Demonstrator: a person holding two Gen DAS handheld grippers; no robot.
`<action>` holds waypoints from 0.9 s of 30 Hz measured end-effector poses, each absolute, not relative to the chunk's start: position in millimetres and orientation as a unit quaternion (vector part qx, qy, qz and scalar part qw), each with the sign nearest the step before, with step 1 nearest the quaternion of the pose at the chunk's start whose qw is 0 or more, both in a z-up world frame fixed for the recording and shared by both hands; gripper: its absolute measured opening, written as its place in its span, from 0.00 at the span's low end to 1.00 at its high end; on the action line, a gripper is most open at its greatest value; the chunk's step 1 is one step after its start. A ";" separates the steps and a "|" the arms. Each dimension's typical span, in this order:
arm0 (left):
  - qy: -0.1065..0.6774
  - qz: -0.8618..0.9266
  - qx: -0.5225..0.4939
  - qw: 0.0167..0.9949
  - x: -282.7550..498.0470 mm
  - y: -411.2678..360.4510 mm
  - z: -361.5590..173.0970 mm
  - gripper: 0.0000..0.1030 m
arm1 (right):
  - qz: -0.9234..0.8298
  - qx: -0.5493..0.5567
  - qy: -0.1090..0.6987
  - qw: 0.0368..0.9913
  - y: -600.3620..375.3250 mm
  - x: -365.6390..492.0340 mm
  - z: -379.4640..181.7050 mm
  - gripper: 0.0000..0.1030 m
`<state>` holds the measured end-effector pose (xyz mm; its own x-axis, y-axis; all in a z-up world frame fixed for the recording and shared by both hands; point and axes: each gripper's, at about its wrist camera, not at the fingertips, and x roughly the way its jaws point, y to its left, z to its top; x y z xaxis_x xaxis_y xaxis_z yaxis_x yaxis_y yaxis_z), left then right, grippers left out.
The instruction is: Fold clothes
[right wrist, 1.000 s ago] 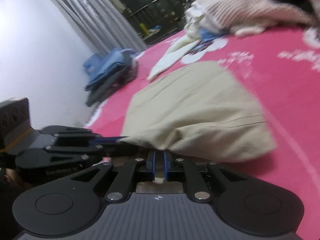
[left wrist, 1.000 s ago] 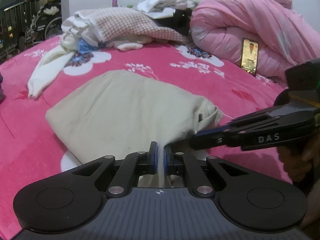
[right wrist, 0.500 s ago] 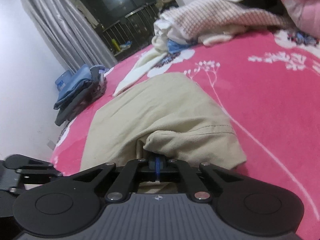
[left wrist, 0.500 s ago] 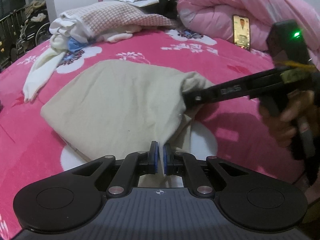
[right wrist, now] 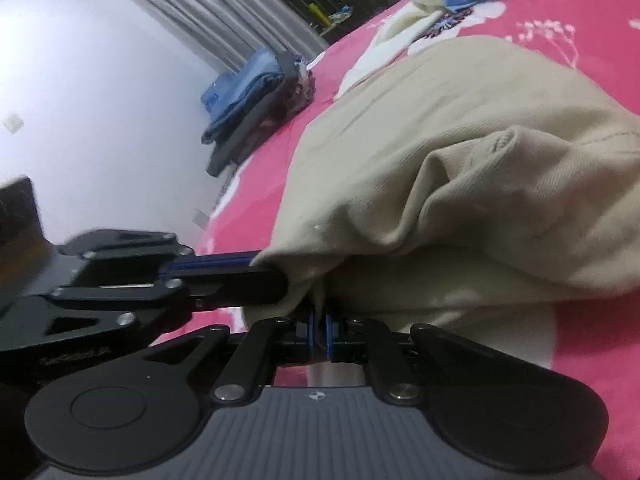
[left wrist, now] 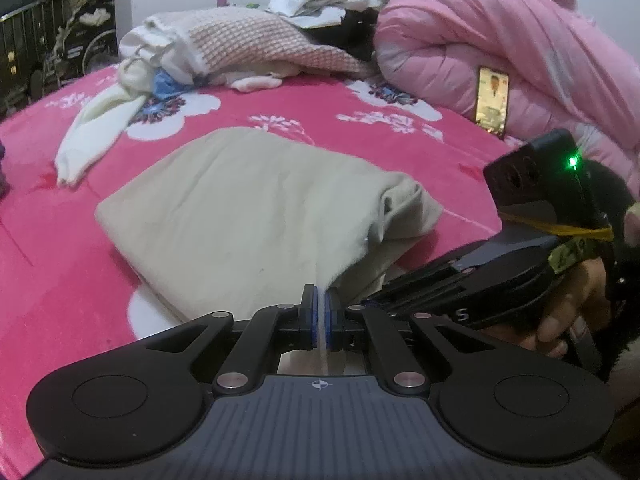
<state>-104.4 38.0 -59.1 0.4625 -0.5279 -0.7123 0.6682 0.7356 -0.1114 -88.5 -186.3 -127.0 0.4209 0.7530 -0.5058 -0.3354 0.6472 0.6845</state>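
1. The tan garment (left wrist: 256,216) lay in the middle of the left wrist picture, on the pink bed (left wrist: 60,280). It stretched up and away from both claws, toward the top of the frame.
2. The left gripper (left wrist: 321,312) sat at the bottom middle of its picture. Its two fingers were pressed together on a thin edge of the tan cloth.
3. The right gripper (right wrist: 319,322) was at the bottom middle of its own picture. Its jaws had just opened a tiny bit, but cloth was between them and the pads looked tight on it.
4. In the right wrist picture, the left claw came in from the left side and bit the same near edge, just beside the right claw.
5. So both claws held the near edge, close together. The rest of the cloth lay far from them, with a lumpy fold at the right side.
6. There was no box or basket to see. A pile of other clothes (left wrist: 240,48) sat at the upper middle, well apart.
7. I think the next move would carry the near edge over the far part.
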 end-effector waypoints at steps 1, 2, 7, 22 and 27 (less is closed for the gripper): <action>0.381 -0.354 0.092 0.849 -103.9 37.5 -59.4 0.02 | 0.341 0.254 0.418 0.803 -188.0 -89.5 -127.6 0.08; 0.382 -0.356 0.092 0.848 -103.3 36.9 -59.7 0.02 | 0.340 0.258 0.419 0.802 -188.9 -89.5 -128.9 0.08; 0.381 -0.362 0.133 0.840 -105.9 27.9 -69.1 0.02 | 0.316 0.238 0.441 0.805 -199.2 -96.6 -114.1 0.14; 0.396 -0.354 0.137 0.836 -105.3 28.4 -74.0 0.05 | 0.283 -0.015 0.359 0.889 -226.3 -116.1 -42.5 0.13; 0.389 -0.369 0.147 0.831 -106.8 20.4 -59.9 0.18 | 0.272 -0.028 0.369 0.888 -219.4 -111.6 -57.5 0.13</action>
<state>-106.8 20.4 -59.9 0.4244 -0.4993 -0.7554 0.7281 0.6841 -0.0431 -111.6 -219.4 -57.5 0.5793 0.4632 -0.6707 -0.5044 0.8501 0.1514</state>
